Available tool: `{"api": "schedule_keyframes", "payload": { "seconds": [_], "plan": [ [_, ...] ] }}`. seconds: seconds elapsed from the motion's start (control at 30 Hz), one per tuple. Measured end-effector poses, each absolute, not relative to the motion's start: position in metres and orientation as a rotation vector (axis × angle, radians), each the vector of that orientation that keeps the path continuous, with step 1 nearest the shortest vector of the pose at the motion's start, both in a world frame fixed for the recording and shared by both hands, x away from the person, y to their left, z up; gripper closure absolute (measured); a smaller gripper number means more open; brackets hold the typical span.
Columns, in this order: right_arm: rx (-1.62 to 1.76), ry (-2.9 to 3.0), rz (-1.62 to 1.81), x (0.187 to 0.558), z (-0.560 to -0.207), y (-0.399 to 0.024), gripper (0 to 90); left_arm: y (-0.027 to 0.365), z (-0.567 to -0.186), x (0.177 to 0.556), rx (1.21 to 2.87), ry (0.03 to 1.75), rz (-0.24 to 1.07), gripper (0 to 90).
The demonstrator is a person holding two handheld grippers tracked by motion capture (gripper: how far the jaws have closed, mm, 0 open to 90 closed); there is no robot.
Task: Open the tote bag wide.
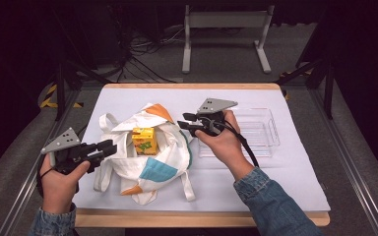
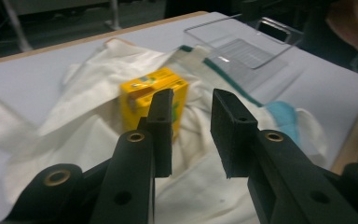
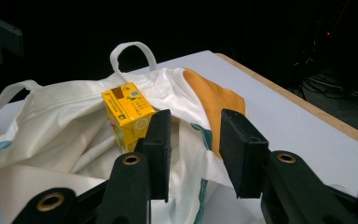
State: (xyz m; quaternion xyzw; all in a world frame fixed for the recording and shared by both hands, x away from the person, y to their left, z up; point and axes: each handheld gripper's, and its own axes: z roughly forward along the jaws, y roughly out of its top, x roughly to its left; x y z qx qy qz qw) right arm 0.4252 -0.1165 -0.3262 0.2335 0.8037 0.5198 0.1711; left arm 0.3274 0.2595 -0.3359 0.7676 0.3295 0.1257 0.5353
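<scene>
A yellow juice carton stands upright in the mouth of a white cloth tote bag with orange and blue patches, at the table's middle. My left gripper hovers just left of the bag, open, with nothing between its jaws. In the left gripper view the carton lies just beyond the open left gripper. My right gripper is open at the bag's right rim. In the right gripper view the carton and bag sit beyond the open right gripper.
A clear plastic tray lies on the white table cover to the right of the bag, behind my right hand. The bag's handles spread toward the left. The wooden table edge runs along the front.
</scene>
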Motion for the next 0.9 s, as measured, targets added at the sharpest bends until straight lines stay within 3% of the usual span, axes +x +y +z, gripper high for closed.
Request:
{"api": "schedule_keyframes", "payload": {
  "seconds": [0.07, 0.53, 0.9],
  "plan": [
    [0.658, 2.264, 1.484, 0.421, -0.326, -0.123, 64.4, 0.256, -0.335, 0.324, 1.797, 0.758, 0.236, 70.6],
    [0.682, 2.113, 1.621, 0.387, -0.326, -0.183, 64.2, 0.231, -0.346, 0.32, 1.921, 0.704, 0.263, 67.5],
    [0.71, 2.1, 1.651, 0.385, -0.327, -0.194, 63.4, 0.209, -0.354, 0.317, 1.959, 0.597, 0.25, 70.8]
  ]
}}
